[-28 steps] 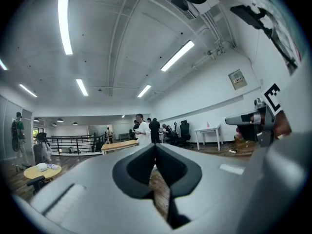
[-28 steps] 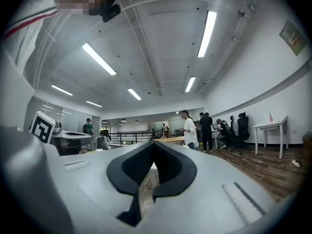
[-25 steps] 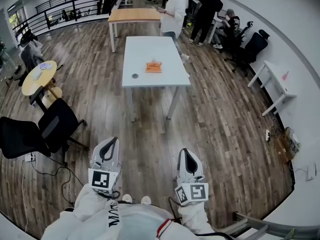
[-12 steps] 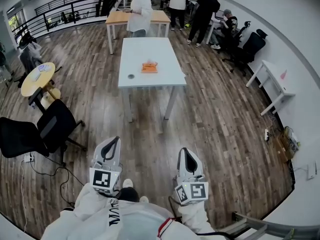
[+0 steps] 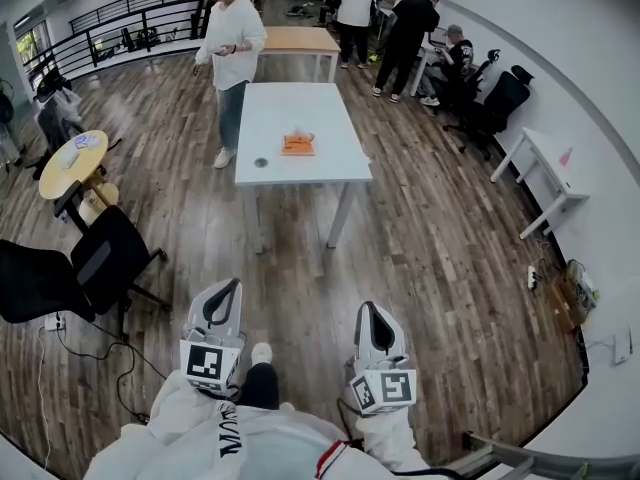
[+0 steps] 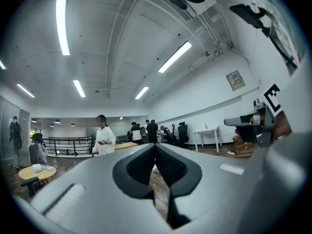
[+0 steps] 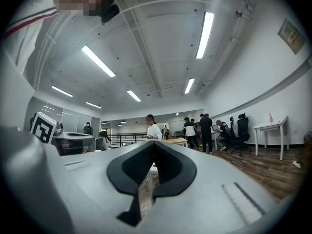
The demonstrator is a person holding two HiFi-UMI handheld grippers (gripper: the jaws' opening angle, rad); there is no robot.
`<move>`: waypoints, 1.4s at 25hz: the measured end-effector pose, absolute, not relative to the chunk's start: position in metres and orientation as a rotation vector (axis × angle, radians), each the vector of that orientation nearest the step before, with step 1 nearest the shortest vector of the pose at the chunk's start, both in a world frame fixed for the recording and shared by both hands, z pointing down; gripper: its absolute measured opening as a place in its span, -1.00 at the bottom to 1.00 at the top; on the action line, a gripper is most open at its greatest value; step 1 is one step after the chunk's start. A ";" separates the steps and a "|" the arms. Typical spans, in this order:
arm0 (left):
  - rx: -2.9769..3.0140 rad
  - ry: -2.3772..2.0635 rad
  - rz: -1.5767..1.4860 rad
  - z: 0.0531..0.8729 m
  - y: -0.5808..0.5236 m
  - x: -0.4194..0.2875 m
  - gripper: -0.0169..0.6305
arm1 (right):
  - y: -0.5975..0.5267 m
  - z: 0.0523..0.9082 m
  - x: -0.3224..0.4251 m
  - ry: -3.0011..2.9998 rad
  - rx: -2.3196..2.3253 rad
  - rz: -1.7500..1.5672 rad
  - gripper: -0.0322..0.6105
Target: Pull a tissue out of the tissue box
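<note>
An orange tissue box (image 5: 298,144) with a white tissue sticking up sits on a white table (image 5: 330,164) far ahead in the head view. My left gripper (image 5: 228,286) and right gripper (image 5: 368,308) are held level low in that view, well short of the table, both shut with nothing in them. In the left gripper view the left gripper (image 6: 155,146) has its jaws closed together, and the right gripper (image 7: 154,144) in its own view is closed the same way. The box is hidden behind the jaws in both gripper views.
A person in a white top (image 5: 232,53) stands at the table's far left corner. A small dark round object (image 5: 261,163) lies on the table. Black office chairs (image 5: 100,258) and a round yellow table (image 5: 66,158) stand left. People (image 5: 400,28) gather at the back.
The person in white has walked from the table's far right round to its far left side. The table has come slightly nearer. Both grippers stay shut and level.
</note>
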State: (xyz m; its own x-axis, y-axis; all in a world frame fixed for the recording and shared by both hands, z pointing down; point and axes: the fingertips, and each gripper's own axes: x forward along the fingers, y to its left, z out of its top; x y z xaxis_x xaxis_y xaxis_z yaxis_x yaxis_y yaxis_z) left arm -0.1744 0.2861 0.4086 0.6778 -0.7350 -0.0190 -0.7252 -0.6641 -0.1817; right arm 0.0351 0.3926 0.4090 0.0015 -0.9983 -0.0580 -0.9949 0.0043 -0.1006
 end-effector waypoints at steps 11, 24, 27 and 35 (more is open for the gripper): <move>-2.749 1.182 -0.086 0.416 0.232 -0.162 -0.95 | 0.342 0.419 0.044 2.140 -2.170 -0.076 -0.89; -2.784 1.154 -0.096 0.418 0.147 -0.163 -0.95 | 0.264 0.420 0.044 2.114 -2.226 -0.101 -0.89; -2.788 1.138 -0.095 0.419 0.128 -0.165 -0.95 | 0.247 0.420 0.042 2.105 -2.237 -0.104 -0.89; -2.793 1.141 -0.077 0.418 0.085 -0.172 -0.95 | 0.206 0.416 0.037 2.095 -2.255 -0.099 -0.89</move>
